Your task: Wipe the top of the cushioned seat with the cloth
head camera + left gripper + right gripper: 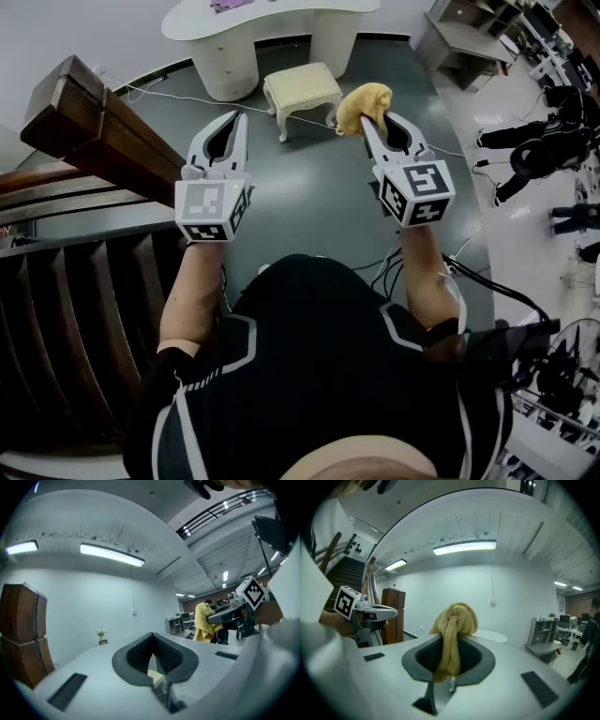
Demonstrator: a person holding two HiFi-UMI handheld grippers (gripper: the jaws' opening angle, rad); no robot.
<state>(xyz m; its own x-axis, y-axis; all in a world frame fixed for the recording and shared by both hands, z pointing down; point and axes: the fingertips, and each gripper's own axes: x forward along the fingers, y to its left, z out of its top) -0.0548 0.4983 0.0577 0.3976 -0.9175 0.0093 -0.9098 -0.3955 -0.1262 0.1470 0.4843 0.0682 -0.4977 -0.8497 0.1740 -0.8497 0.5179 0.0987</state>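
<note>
The cushioned seat (302,87) is a small cream stool with white legs, standing on the dark floor ahead, between my two grippers. The yellow cloth (364,100) is bunched up in my right gripper (371,119), which is shut on it and held in the air just right of the stool. In the right gripper view the cloth (454,620) bulges over the jaw tips and hangs down between them. My left gripper (239,117) hovers left of the stool, shut with nothing in it. A sliver of the seat (155,677) shows below its jaws.
A white curved desk (265,19) stands just behind the stool. A dark wooden stair rail and post (89,117) runs along the left. Cables (178,97) lie on the floor. Grey shelving (469,37) and black equipment (544,150) are at the right.
</note>
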